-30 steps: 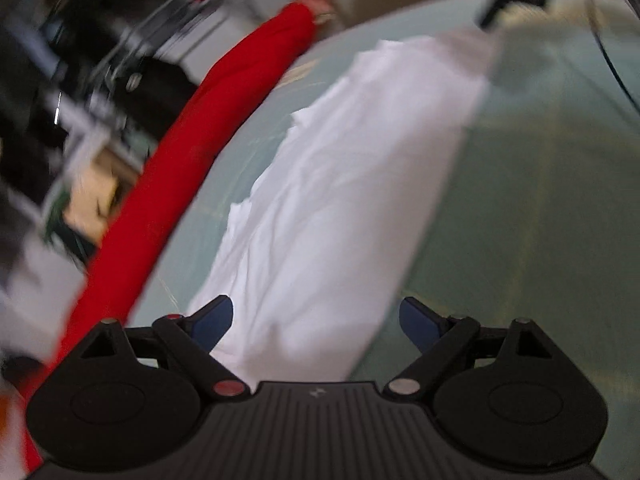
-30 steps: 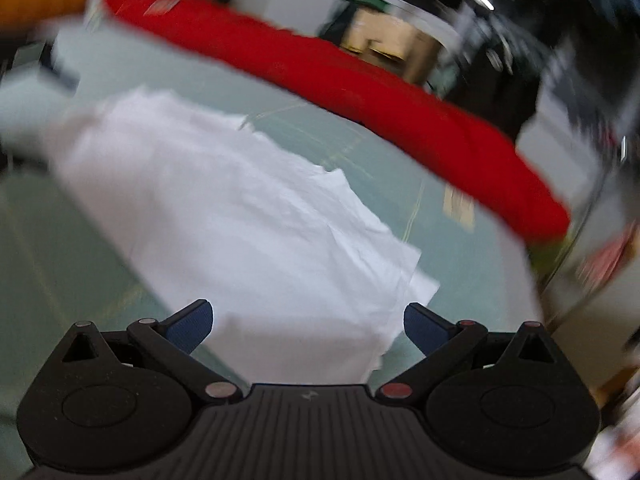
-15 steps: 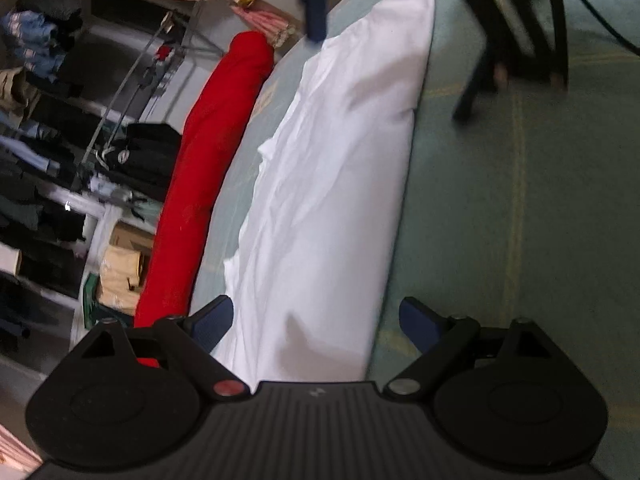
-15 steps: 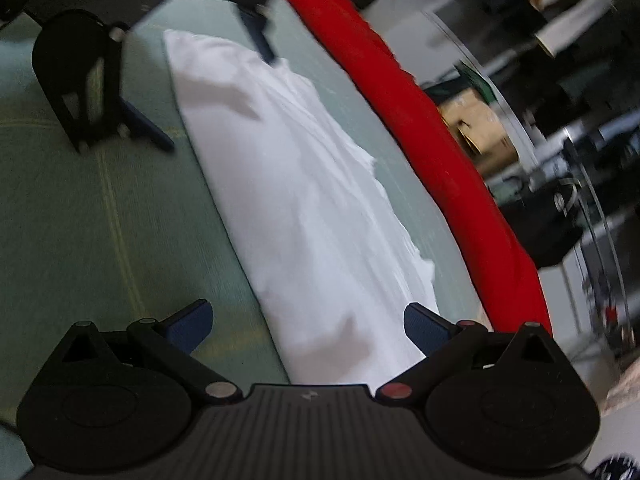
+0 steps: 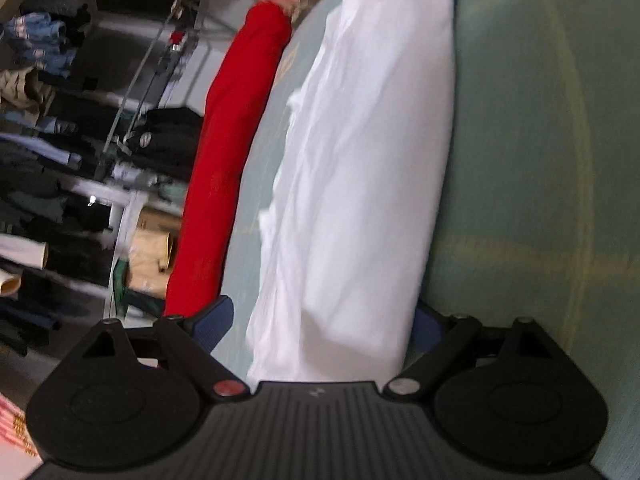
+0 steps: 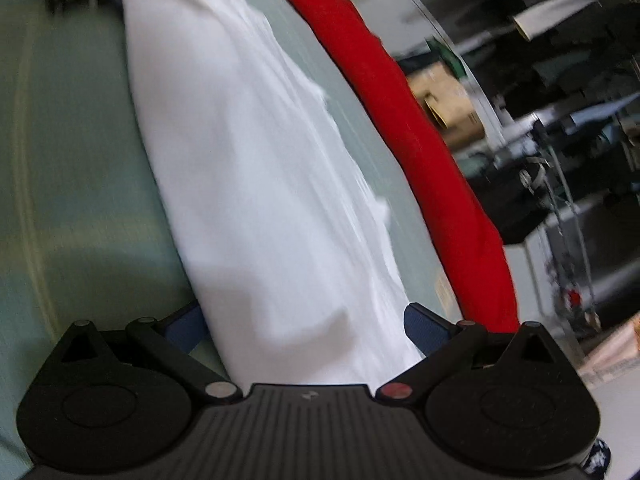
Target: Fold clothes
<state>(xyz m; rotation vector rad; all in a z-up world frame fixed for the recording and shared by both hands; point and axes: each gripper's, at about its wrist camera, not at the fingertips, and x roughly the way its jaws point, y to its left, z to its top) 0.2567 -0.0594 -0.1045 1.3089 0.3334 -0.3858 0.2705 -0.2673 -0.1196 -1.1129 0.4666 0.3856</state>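
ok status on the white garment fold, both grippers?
Left gripper open, right gripper open, each straddling an end of the white garment. Garment lies long and narrow on the green mat. Red cloth alongside, apart.

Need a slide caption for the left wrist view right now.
Open left gripper straddling one end of a long folded white garment on the green table, red cloth alongside.
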